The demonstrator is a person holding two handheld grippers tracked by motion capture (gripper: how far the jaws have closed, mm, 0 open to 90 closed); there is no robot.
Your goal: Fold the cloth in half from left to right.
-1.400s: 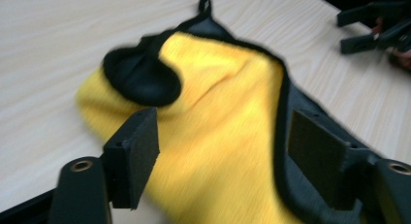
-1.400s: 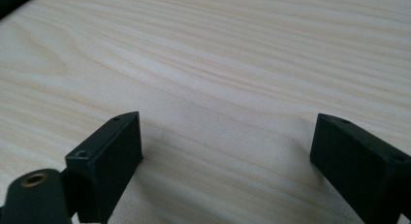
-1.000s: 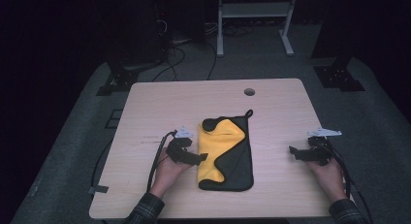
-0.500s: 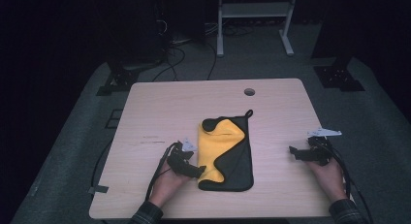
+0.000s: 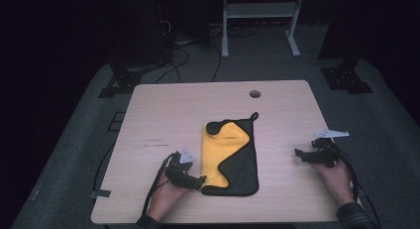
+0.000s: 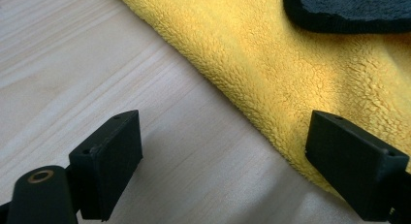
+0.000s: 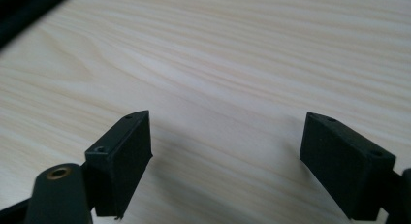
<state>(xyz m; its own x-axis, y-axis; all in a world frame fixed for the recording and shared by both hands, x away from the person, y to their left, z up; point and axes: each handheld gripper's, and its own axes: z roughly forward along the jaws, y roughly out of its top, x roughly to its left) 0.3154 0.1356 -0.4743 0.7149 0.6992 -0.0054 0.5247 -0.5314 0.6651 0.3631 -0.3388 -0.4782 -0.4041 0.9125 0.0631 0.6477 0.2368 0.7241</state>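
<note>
Sliding toward the near end of the yellow-and-black towel (image 5: 230, 157), the left claw (image 5: 200, 180) now straddles its near-left edge, released; the towel lies flat mid-worktop (image 5: 158, 110). Far right, the empty right claw (image 5: 298, 153) has just narrowed slightly, suggesting a corner pinch next

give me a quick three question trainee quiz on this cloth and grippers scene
1. True or false: the left gripper grips the cloth.
2. Which colour of the cloth lies nearest the left gripper? A yellow, B black, C white.
3. What lies under the right gripper?

Key
1. False: its jaws stand open at the cloth's edge, pressing on nothing.
2. A.
3. Bare wooden table; its jaws are open, have just been closing, and have nothing between them.
</note>
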